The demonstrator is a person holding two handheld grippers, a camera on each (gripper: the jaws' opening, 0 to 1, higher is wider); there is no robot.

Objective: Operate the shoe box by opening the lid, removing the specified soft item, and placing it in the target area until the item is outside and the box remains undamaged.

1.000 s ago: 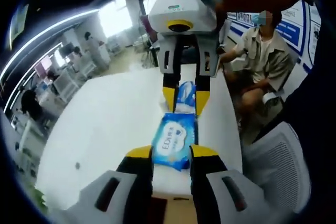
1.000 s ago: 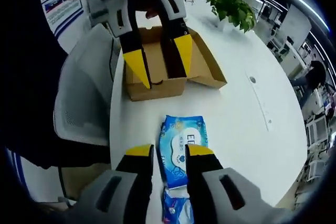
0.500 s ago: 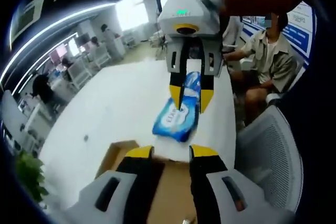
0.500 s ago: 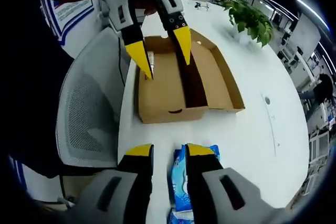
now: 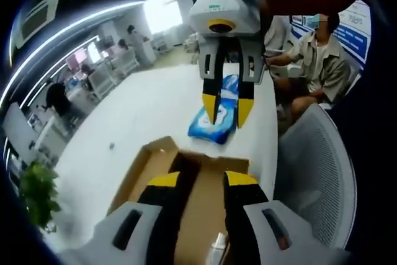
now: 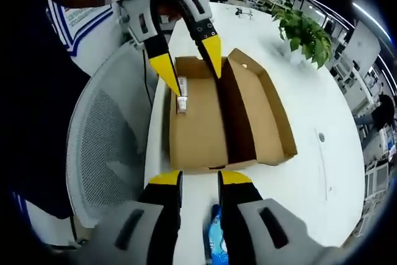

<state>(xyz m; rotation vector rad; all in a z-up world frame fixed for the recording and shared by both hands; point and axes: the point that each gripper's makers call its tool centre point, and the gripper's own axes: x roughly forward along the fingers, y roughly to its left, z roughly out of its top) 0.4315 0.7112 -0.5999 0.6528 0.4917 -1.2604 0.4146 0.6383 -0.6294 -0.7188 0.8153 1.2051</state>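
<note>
Potted plant: on the white worktop, left of the box in the left gripper view.
Shoe box: open cardboard, lid folded flat beside the tray; a small item lies inside.
Left gripper: jaws apart, empty, above the box.
Wet wipes pack: blue, on the worktop just beyond the box.
Right gripper: jaws spread, empty, over the pack.
Mesh chair: beside the worktop edge.

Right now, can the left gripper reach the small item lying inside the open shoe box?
Probably yes. The left gripper hovers with open jaws just above the small item in the shoe box; the lid is folded back, and nothing lies between.
</note>
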